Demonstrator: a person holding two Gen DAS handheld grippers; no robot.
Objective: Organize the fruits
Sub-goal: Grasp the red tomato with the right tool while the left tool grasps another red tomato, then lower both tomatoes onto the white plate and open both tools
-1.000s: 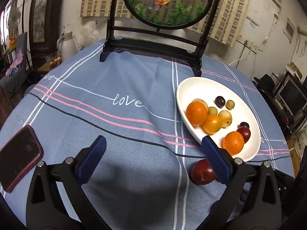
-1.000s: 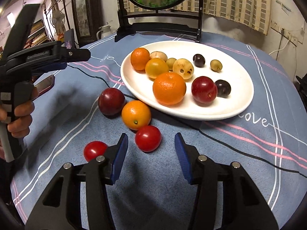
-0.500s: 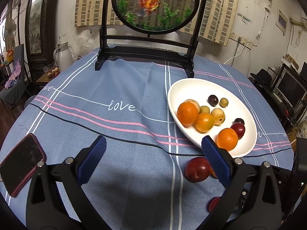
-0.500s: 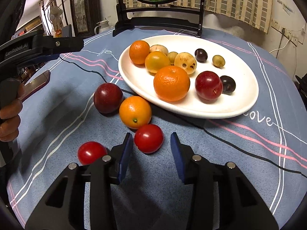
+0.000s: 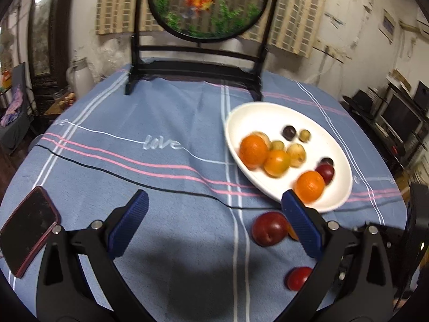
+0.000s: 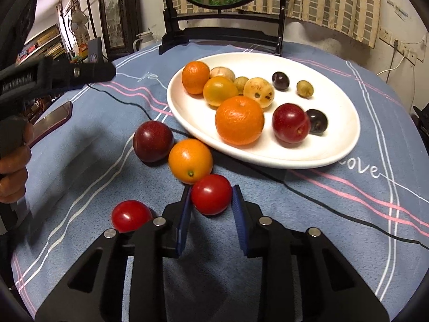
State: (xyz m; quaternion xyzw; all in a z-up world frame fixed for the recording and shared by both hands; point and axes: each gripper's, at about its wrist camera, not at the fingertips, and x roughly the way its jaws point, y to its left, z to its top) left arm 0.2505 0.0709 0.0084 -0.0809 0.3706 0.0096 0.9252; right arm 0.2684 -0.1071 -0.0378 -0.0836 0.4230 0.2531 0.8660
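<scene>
Through the left wrist view, we see our left gripper (image 5: 214, 221) spread wide over the woven blue striped tablecloth (image 5: 161, 182), nothing between its ribbed blue pads; the glossy white oval plate (image 5: 337, 145) of fruit lies ahead.

Through the right wrist view, our right gripper (image 6: 211, 204) has just been closing and now clamps the smooth round red tomato (image 6: 211, 194), which touches a dimpled loose orange (image 6: 190, 160) beside the plate.

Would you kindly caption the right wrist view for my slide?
Right gripper jaws closed on a red tomato beside the white fruit plate.
</scene>
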